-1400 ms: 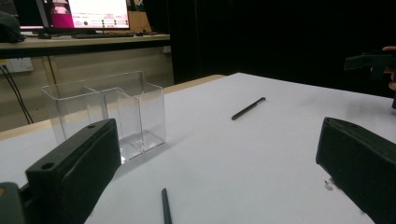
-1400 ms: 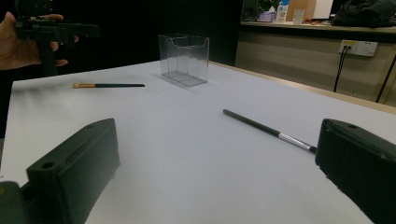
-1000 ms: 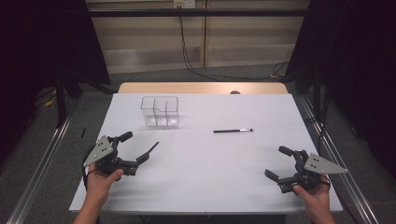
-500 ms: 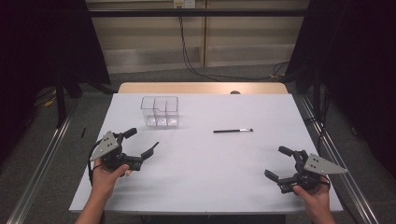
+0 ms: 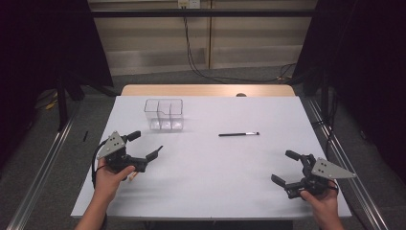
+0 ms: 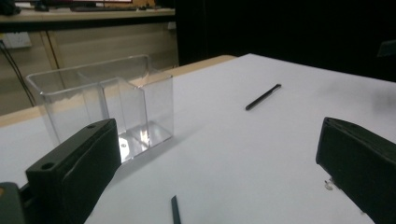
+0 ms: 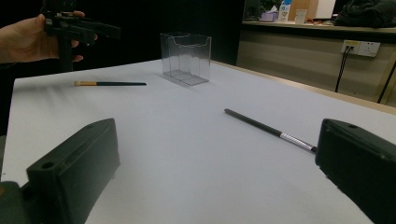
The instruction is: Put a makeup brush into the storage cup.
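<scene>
My left gripper [image 5: 145, 144] is held open above the table's left side, a little in front of a clear plastic box [image 5: 164, 115] with compartments. The box [image 6: 107, 107] stands just beyond its left jaw. A thin black brush [image 5: 238, 134] lies right of the box, at mid-table; it lies far off [image 6: 264, 96] in the left gripper view. My right gripper [image 5: 285, 167] rests open near the front right, with that brush [image 7: 266, 128] lying ahead of it. A second brush [image 7: 109, 84] with a gold end lies on the table under the left hand.
The white table [image 5: 215, 172] ends at a wooden strip [image 5: 206, 90] behind the box. Metal rails [image 5: 344, 158] run along both sides. Dark curtains flank the table, and cables hang down the back wall.
My left gripper has risen and moved slightly right and forward, toward the clear box. The right gripper and the brush at mid-table have stayed where they were.
</scene>
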Demonstrator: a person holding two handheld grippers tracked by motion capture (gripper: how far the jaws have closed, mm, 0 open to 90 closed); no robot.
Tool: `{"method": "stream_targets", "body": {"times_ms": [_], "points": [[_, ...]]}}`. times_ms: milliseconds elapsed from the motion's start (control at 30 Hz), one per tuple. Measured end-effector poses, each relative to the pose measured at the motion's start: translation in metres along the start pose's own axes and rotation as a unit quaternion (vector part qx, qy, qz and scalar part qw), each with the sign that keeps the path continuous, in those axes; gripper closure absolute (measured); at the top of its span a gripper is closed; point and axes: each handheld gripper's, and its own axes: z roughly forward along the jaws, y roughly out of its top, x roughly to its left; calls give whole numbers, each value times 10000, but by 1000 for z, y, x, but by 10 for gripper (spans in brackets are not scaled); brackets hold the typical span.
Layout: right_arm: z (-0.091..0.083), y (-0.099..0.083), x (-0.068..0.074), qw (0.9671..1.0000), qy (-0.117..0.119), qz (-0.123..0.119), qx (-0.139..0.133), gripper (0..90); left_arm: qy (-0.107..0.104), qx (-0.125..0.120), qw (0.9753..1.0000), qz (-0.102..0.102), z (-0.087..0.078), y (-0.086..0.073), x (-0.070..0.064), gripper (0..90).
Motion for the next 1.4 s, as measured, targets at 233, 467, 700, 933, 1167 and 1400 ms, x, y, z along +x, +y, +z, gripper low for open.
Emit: {"method": "stream_targets", "body": {"times_ms": [233,467,700,933,1167,1400], "points": [[0,0,0,10000,20,-9,33,0,97,880,9956,-292,10,1,3,0],[0,0,0,10000,14,-5,30,0,129,1756,9830,-523,16,4,9,0],[0,0,-1,10000,30,-13,44,0,137,2829,9567,-675,21,7,15,0],[0,0,-1,10000,32,-17,43,0,110,3569,9311,-741,27,10,19,0],[0,0,-1,10000,33,-9,39,0,156,4242,9016,-838,35,10,16,22],[0,0,-1,10000,43,2,33,0,237,4683,8773,-1024,39,12,15,150]]}}
